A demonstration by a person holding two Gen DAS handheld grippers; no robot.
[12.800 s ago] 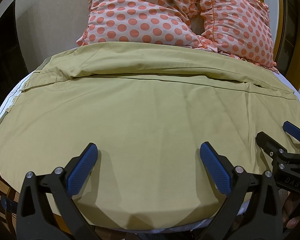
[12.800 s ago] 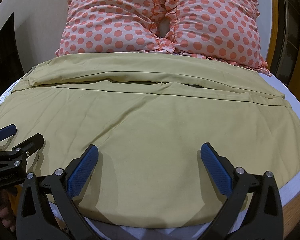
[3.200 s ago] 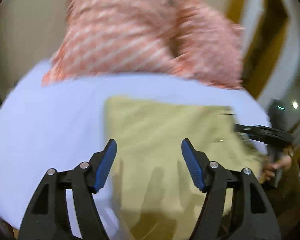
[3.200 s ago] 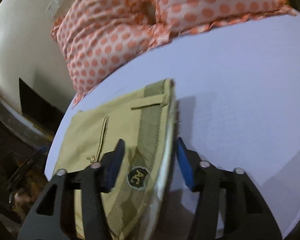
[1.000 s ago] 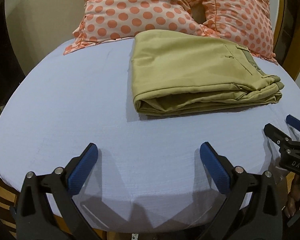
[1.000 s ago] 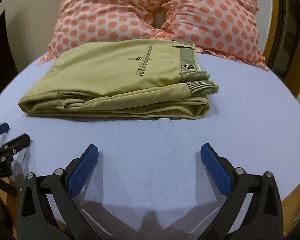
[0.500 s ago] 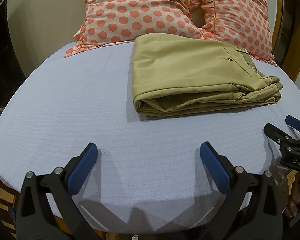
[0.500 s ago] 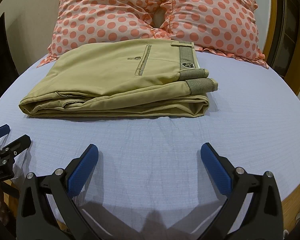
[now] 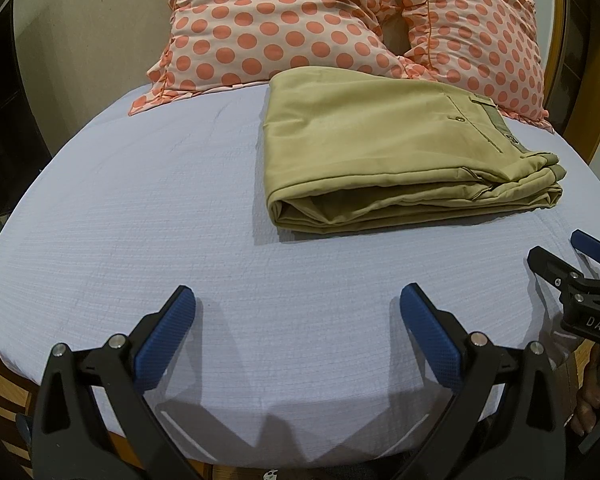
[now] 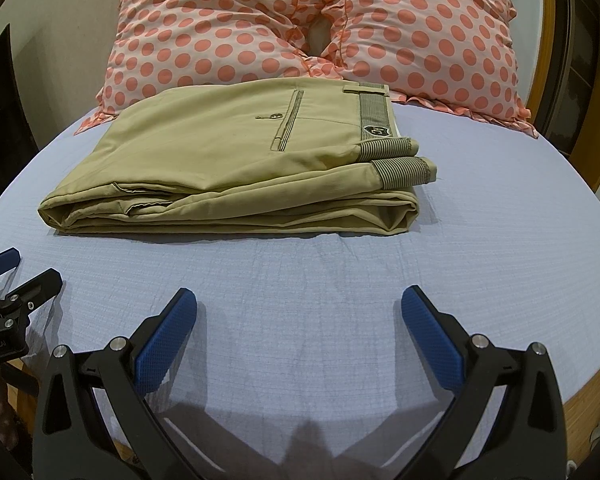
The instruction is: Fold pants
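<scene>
Right wrist view: khaki pants (image 10: 236, 168) lie folded into a thick stacked rectangle on the bed (image 10: 480, 240), ahead of the right claw (image 10: 298, 322), striped waistband to its right. Both claws gape wide, empty; left claw (image 9: 296, 320) sits beside. 2 pillows (image 10: 228, 28) beyond.

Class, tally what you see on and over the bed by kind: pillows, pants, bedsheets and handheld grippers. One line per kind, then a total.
Polka-dot pillows: 2 (left pillow, right pillow)
Folded khaki pants: 1
Pale blue bedsheet: 1
Grippers, jaws apart: 2 (left gripper, right gripper)
Total: 6
</scene>
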